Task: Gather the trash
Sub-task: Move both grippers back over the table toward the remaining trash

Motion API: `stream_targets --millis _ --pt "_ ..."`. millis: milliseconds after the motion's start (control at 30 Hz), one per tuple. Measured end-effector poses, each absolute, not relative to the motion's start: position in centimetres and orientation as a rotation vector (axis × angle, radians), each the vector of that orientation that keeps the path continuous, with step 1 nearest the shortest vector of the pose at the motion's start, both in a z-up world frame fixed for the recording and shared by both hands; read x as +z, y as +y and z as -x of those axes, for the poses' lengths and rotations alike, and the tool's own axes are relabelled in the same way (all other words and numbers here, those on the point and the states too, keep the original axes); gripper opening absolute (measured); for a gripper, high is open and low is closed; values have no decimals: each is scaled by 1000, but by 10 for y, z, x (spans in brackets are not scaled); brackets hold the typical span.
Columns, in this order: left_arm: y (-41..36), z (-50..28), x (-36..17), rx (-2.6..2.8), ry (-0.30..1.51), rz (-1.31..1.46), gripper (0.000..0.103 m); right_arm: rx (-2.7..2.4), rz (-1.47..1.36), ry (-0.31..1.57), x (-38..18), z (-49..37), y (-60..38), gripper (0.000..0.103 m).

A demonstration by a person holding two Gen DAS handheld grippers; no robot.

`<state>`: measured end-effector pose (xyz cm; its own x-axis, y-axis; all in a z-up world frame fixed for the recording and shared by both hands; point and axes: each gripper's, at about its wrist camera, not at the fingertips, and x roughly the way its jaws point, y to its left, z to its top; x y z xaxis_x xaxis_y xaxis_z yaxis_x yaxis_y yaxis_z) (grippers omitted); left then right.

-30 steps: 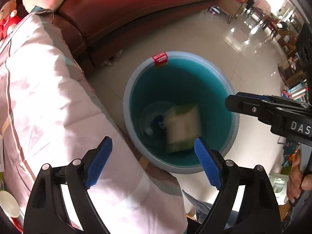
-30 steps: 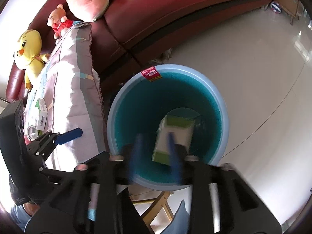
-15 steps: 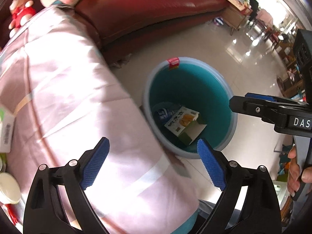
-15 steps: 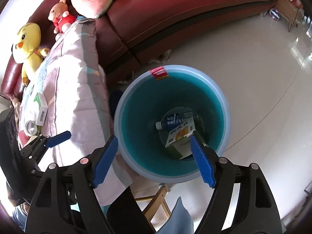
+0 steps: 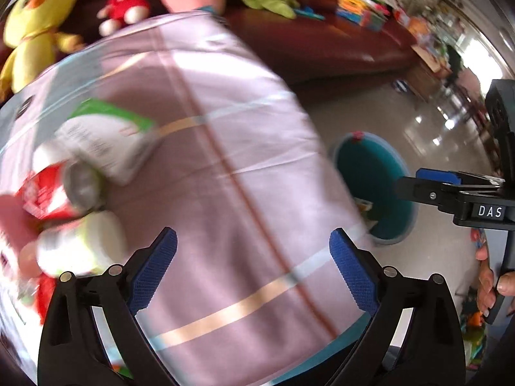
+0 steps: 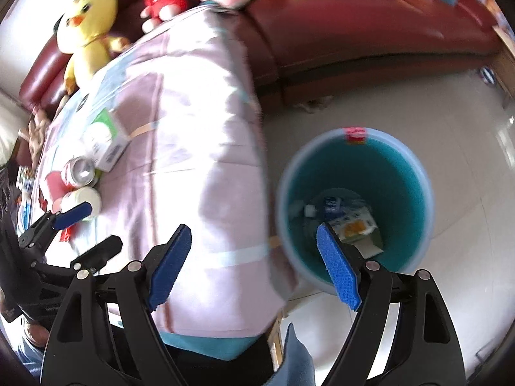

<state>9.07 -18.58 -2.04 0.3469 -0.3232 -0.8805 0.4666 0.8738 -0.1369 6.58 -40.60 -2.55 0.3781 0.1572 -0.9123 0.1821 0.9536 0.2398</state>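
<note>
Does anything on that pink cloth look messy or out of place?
Yes. A can lies tipped on its side on the pink cloth, huddled with a green-and-white carton and a white bottle: litter not yet in the blue bin.

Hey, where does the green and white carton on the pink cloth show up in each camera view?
Left wrist view: green and white carton at upper left, blurred, just above a silver can.
Right wrist view: the carton at left of centre, above the same can.
Shared landmark: the yellow duck plush sits beyond the carton in both.
</note>
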Motion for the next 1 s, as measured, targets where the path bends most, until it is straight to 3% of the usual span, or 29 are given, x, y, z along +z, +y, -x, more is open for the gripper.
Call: stream_targets --millis 533,1000 --pt "12 -82 2 -225 1029 49 96 209 -39 1207 -1 -102 -244 76" --pt "122 -102 -8 -81 1027 189 96 447 208 1178 4 -138 -117 77"
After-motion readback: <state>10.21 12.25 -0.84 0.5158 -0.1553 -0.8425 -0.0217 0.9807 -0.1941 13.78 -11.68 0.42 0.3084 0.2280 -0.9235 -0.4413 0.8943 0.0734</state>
